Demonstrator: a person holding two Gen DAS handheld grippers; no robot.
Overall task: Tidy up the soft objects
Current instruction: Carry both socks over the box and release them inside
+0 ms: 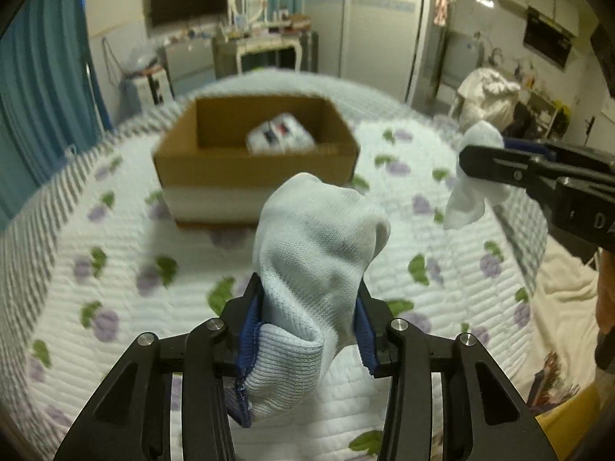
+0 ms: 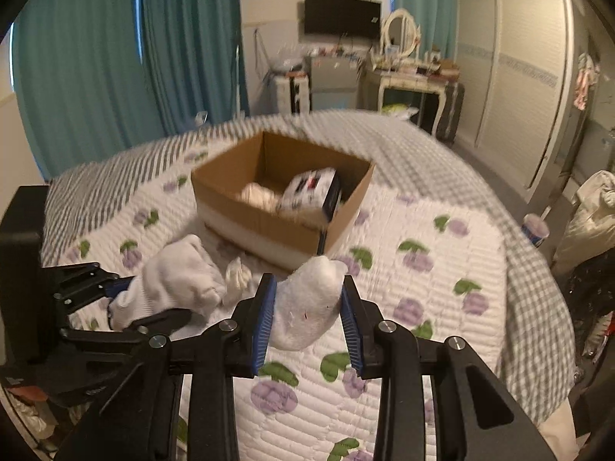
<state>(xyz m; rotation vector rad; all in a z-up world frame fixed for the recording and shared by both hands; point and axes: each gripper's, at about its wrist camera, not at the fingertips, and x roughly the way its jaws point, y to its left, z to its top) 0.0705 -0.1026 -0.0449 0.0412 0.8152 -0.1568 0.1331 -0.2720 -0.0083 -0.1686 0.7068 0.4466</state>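
Your left gripper (image 1: 309, 322) jaws clamp sock (image 1: 319, 246); right gripper (image 2: 307, 319) jaws clamp another sock (image 2: 307, 307). Only right view shows cream bundle (image 2: 257, 194) in box (image 2: 269, 226) mid-bed.

A pale blue sock (image 1: 319, 253) stands clamped between the left gripper (image 1: 311, 330) fingers (image 1: 250, 330) at lower center. At right, the right gripper (image 1: 472, 161) pinches a white sock (image 1: 471, 192) above the flowered quilt (image 1: 115, 269). Behind, an open cardboard box (image 1: 253, 169) holds a folded white bundle (image 1: 278, 134).
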